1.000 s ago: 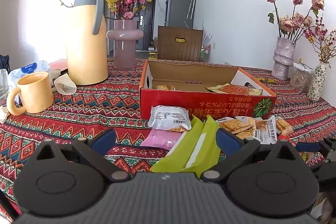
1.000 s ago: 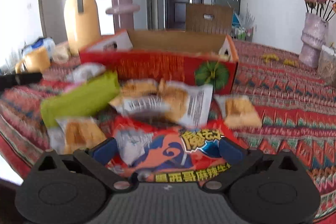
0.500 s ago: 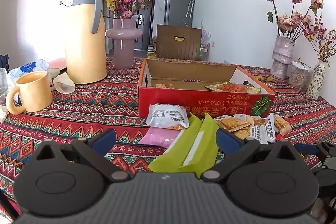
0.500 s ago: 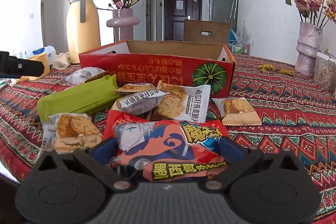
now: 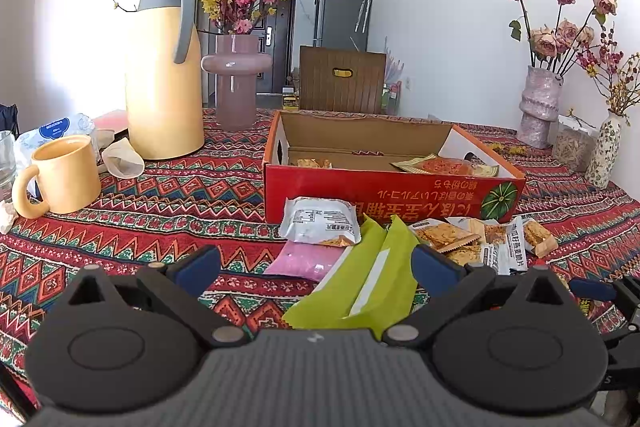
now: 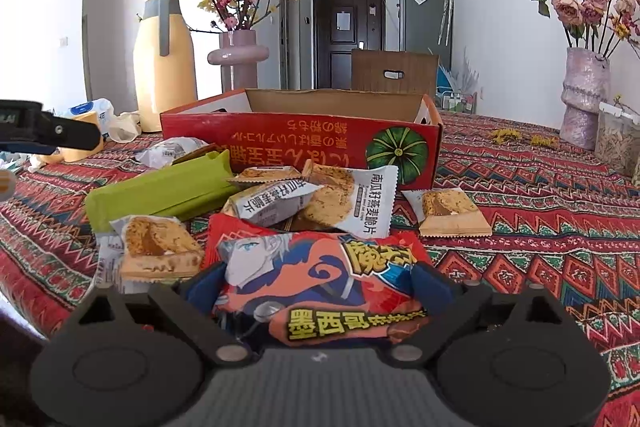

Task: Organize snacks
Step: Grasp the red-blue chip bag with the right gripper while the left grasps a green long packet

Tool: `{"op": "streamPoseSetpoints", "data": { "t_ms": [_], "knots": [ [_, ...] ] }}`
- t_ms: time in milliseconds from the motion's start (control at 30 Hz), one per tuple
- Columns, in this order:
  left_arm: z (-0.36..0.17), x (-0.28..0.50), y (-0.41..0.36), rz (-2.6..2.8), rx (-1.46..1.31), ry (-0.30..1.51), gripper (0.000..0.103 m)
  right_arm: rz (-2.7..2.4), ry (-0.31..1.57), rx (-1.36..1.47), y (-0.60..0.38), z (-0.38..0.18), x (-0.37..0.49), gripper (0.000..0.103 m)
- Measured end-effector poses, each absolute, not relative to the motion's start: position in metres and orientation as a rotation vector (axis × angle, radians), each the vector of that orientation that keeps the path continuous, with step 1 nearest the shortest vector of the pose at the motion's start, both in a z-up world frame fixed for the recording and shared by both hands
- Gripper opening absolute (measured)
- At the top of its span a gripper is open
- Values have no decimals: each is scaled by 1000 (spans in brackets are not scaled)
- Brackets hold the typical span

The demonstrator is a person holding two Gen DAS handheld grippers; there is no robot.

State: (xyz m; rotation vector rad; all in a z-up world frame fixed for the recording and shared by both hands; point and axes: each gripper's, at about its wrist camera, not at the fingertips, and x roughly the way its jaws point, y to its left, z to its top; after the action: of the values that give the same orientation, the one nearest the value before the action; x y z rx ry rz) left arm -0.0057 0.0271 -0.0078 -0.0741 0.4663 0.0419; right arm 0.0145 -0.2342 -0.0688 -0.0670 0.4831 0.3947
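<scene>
The right tool (image 6: 318,281) stands at the lower centre of the right wrist view, its jaws spread wide and just closing in on a red glossy snack bag printed with a cartoon face (image 6: 320,279). The bag lies between the blue pads (image 6: 430,279); whether the pads press on it cannot be told.

Above the bag, at mid frame, lies a loose pile of white and tan biscuit packets (image 6: 340,199), with one tan packet (image 6: 450,211) apart to the right. A green flat wrapper (image 6: 160,191) extends to the left.

Behind the pile stands an open red cardboard box with a pumpkin emblem (image 6: 300,143), on a counter covered by a red patterned cloth (image 6: 540,195).

In the left wrist view, the left tool (image 5: 316,267) occupies the lower centre, jaws apart and gripping nothing. The end of the green flat wrapper (image 5: 368,283) lies between its fingers, untouched. The box (image 5: 384,195) at mid frame holds two packets.
</scene>
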Motion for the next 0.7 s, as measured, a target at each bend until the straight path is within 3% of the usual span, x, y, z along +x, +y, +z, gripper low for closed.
{"op": "streamPoseSetpoints", "data": {
  "t_ms": [567, 700],
  "knots": [
    [-15, 37, -19, -46, 170, 545, 102, 321, 381, -72, -252, -48, 3, 97],
    [-22, 48, -33, -73, 269, 574, 91, 294, 371, -58, -259, -46, 4, 97]
  ]
}}
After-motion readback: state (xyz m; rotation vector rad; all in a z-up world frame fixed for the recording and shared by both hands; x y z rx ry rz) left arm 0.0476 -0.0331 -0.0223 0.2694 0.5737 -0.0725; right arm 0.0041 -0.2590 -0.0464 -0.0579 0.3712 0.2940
